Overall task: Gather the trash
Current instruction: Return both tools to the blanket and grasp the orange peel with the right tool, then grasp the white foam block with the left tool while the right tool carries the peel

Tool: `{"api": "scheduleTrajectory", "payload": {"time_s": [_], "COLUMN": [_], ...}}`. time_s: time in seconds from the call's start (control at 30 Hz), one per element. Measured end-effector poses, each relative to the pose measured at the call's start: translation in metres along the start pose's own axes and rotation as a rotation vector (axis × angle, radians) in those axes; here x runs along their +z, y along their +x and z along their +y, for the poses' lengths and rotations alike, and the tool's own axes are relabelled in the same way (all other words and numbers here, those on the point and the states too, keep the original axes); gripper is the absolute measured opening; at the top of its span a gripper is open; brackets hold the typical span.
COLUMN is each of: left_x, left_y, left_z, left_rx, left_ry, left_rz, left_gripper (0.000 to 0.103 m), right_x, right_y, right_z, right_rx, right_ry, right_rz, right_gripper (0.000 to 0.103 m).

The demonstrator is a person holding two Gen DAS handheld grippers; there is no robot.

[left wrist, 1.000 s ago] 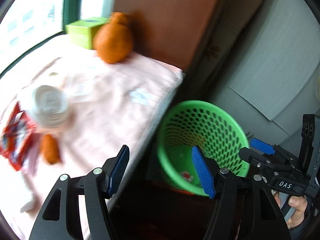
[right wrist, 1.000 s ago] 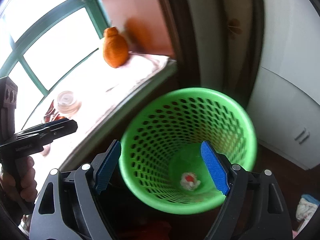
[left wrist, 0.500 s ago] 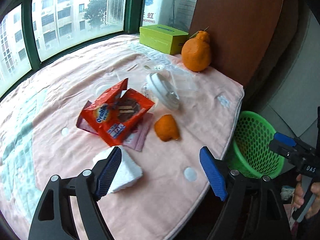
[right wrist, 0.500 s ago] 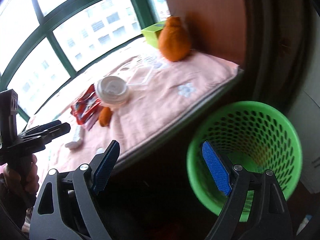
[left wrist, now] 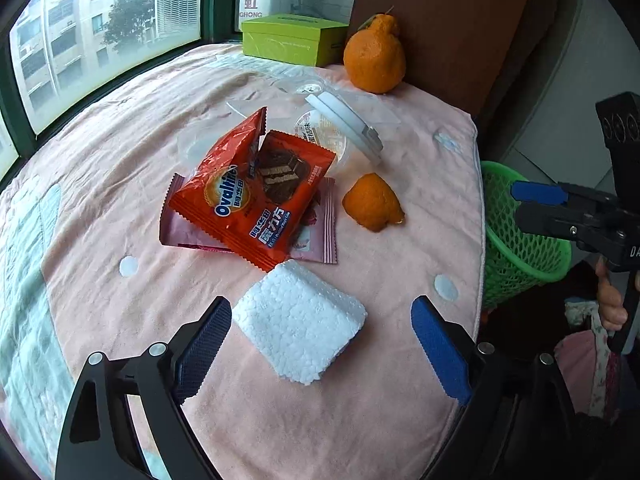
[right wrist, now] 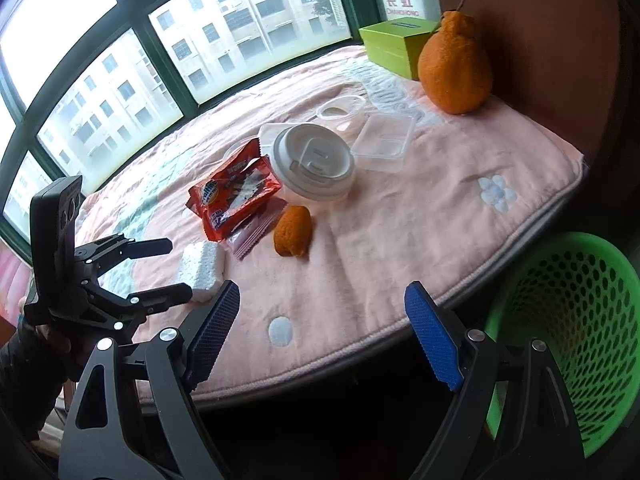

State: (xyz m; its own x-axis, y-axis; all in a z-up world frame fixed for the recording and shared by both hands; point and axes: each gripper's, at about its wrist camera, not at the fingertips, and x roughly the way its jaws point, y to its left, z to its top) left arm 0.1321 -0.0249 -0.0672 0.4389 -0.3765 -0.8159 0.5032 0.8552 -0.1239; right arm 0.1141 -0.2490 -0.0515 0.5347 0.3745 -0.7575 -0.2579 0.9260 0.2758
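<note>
Trash lies on a pink cloth [left wrist: 400, 420]: a white foam block [left wrist: 300, 326], an orange Ovaltine wrapper [left wrist: 248, 196] on a pink wrapper [left wrist: 320, 240], a piece of orange peel [left wrist: 372, 202], and a tipped plastic cup with a white lid [left wrist: 344, 124]. My left gripper [left wrist: 320, 344] is open and empty, just in front of the foam block; it also shows in the right wrist view [right wrist: 160, 268]. My right gripper [right wrist: 320, 328] is open and empty at the table's edge. The green mesh basket [right wrist: 580, 320] stands on the floor to the right.
A whole orange fruit [left wrist: 374, 60] and a green box [left wrist: 292, 38] stand at the back by a brown panel. Clear plastic trays [right wrist: 384, 140] lie behind the cup. Windows run along the far side. The basket [left wrist: 516, 232] sits just past the table's right edge.
Both grippers have swung from over the basket to the table. The left one has moved closer to the foam block. Both stay open and empty.
</note>
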Motion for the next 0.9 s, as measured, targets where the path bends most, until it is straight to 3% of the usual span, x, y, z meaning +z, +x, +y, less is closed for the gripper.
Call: {"api": "scheduleTrajectory", "payload": {"time_s": [0.23, 0.47, 0.53, 0.63, 0.9], "left_x": [0.000, 0.000, 0.000, -0.001, -0.005], "left_y": [0.012, 0.025, 0.026, 0.027, 0.015], "left_z": [0.006, 0.011, 0.012, 0.013, 0.012], "left_rx": [-0.038, -0.064, -0.066, -0.068, -0.052], "left_ry": [0.068, 0.082, 0.077, 0.077, 0.053], "left_rz": [0.012, 0.008, 0.004, 0.002, -0.035], "left_gripper": [0.091, 0.091, 0.089, 0.077, 0.074], "right_x": [0.008, 0.020, 0.023, 0.027, 0.032], "right_y": [0.025, 0.050, 0.056, 0.066, 0.095], "right_z": [0.014, 0.019, 0.020, 0.023, 0.034], "right_rx": [0.018, 0.019, 0.018, 0.014, -0.038], "right_ry": [-0.034, -0.039, -0.041, -0.046, -0.095], "right_rz": [0.034, 0.056, 0.059, 0.063, 0.076], "right_gripper": [0.083, 0.072, 0.066, 0.061, 0.049]}}
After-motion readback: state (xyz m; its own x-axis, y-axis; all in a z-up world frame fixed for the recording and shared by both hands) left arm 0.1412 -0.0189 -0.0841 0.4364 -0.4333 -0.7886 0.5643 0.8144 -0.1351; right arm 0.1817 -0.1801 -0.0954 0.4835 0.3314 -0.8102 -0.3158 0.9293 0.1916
